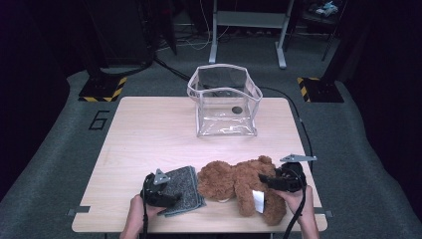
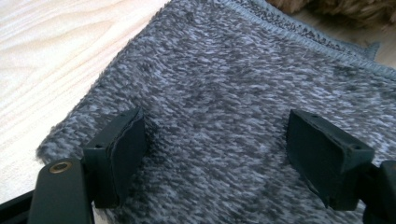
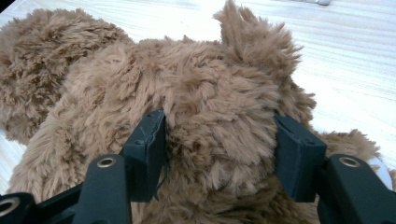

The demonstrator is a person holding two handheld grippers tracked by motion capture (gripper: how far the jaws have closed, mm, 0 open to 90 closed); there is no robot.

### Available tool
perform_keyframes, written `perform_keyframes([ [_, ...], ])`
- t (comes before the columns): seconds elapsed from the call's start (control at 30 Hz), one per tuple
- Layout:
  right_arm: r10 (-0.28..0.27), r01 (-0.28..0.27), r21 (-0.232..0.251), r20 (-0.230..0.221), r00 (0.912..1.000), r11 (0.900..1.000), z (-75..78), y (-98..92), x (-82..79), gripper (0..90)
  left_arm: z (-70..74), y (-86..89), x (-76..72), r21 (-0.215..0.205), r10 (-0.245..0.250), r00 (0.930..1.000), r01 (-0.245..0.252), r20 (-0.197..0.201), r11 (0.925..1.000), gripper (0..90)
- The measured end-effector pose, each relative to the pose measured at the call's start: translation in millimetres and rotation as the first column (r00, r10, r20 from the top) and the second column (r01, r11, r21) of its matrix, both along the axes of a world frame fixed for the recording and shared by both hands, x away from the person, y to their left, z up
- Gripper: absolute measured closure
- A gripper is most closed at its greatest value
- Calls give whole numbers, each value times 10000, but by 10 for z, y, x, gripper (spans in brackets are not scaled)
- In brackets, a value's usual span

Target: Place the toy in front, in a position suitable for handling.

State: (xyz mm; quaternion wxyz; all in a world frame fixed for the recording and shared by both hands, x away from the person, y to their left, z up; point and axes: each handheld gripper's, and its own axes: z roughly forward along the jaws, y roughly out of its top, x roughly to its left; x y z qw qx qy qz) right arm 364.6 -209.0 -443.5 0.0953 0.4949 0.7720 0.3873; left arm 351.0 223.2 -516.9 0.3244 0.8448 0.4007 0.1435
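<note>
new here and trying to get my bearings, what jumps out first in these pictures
The brown teddy bear lying at the near edge of the table draws the eye first, with the right gripper pressing into its fur from both sides. Just left of it lies a folded grey cloth, over which the left gripper stands with its jaws apart. Farther back, a clear open-topped bag stands upright at the table's far edge.

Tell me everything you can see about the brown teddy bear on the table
The teddy bear is a shaggy brown plush toy, lying flat at the near right of the wooden table. A white tag sticks out near its lower end. Its left side lies right beside, perhaps touching, the folded grey cloth. The right gripper has its jaws on either side of a thick fold of its fur, pads pressed into the pile. The clear bag stands apart, farther back.
</note>
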Motion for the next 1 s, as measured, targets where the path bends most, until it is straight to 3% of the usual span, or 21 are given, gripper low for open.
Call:
perform_keyframes([
  [0.23, -101, 101, 45, -87, 9999, 9999, -1, 20, -13, 411, -5, 48, 28, 29, -198, 9998, 198, 40, 9998, 236],
  [0.4, 41, -41, 61, 16, 10000, 10000, -11, 35, -6, 412, 5, 192, 106, 143, -253, 9997, 253, -53, 9996, 242],
  [0.8, 360, -360, 181, 18, 9994, 9992, -29, 130, 1, 414, 19, 645, 316, 282, 224, 9997, -220, -134, 9994, 242],
  [1.0, 600, -601, 311, 33, 9982, 9977, -47, 223, -12, 415, 21, 789, 402, 372, 512, 9987, -509, -66, 9980, 241],
])
